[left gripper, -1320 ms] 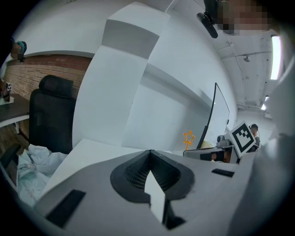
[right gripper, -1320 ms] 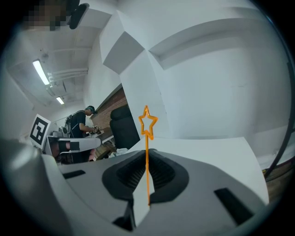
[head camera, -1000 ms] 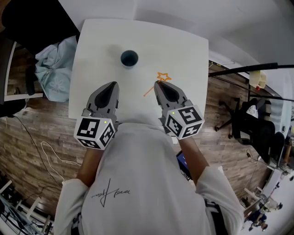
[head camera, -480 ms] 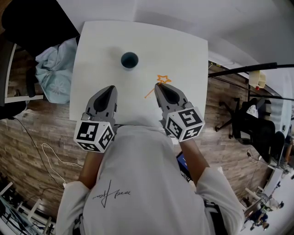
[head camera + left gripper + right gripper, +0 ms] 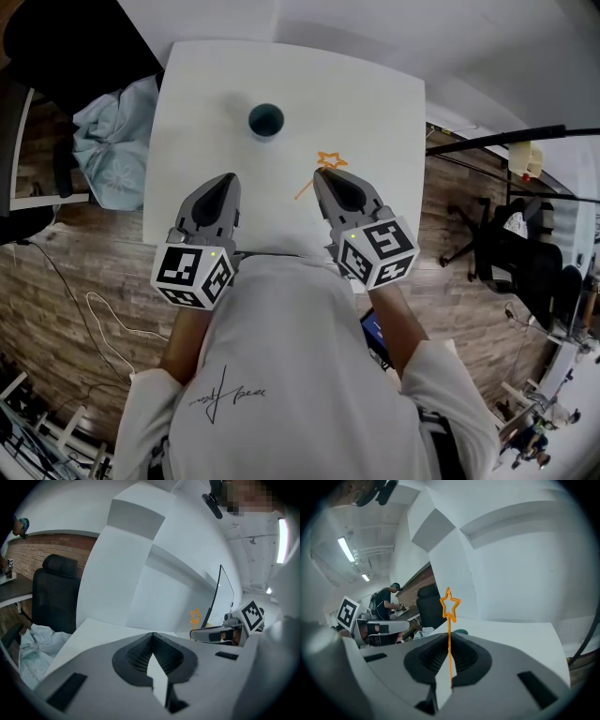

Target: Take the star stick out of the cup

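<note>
Right tool [image 5: 324,174] is pressed together on the star stick [image 5: 322,169], pinching it low on the shaft. In the right gripper view the shaft runs straight up at 12 o'clock from between the jaws, star end on top.

Left tool [image 5: 227,178] is pressed together too, with nothing between its jaws in the left gripper view. It sits idle at 9 o'clock from the right tool.

Stick is already out of the cup [image 5: 266,120]. The cup stands upright on the desk [image 5: 375,103], at 11 o'clock from the right tool and well apart from it. From the left tool it is at 1 o'clock.

Key geometry, head view: the stick's long axis lies on the 1-to-7 o'clock line, star end at 1, free tail at 7, crossing just past the right tool's tip. I can't tell whether the tail touches the desk or hangs above it.

Judgement: extraction looks done, and what's left is a put-down. The right tool owns that. Bare desk lies ahead at 12 to 1 o'clock, so lowering along the stick's current heading keeps clear of the cup.
</note>
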The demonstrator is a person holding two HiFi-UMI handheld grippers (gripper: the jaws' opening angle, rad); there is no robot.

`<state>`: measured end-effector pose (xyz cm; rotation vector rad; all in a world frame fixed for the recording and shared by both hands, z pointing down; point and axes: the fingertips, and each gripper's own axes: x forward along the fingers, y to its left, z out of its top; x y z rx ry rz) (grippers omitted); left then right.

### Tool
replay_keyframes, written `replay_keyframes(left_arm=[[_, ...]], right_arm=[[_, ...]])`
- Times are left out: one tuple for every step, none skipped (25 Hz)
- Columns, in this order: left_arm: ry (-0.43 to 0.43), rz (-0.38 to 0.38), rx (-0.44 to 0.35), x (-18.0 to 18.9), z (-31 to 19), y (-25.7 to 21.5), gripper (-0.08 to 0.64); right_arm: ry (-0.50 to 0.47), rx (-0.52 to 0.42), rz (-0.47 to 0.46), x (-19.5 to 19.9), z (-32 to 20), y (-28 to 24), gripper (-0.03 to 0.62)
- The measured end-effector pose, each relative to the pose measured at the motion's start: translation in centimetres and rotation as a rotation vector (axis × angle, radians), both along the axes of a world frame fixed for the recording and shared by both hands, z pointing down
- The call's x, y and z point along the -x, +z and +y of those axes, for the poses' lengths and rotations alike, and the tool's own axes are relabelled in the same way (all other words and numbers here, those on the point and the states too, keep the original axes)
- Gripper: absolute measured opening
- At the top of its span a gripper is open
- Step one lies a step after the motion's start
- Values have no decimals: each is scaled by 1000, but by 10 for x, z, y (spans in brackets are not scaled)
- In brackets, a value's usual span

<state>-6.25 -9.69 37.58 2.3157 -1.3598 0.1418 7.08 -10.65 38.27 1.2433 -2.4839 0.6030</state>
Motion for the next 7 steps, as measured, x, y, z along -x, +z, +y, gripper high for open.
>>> replay_keyframes(left_arm=[[2,0,0,0,0,0,3],[3,-1,0,1,1,0,3],[4,-2,-1,2,0,0,3],[3,-4,-2,4,0,-1,3],[2,-5,-2,6,0,-1,3],[0,-7,-3,7,0,-1,3],[-2,-7,-3,9,0,-1,3]], right_arm=[[0,0,0,0,0,0,23],[-1,-1,1,1,0,-1,23],[-2,-2,1,3,0,0,23],[-5,-3,1,5,0,0,23],[-9,-2,1,7,0,0,23],[-12,-1,1,9,0,1,23],[-16,0,0,11,0,2,23]])
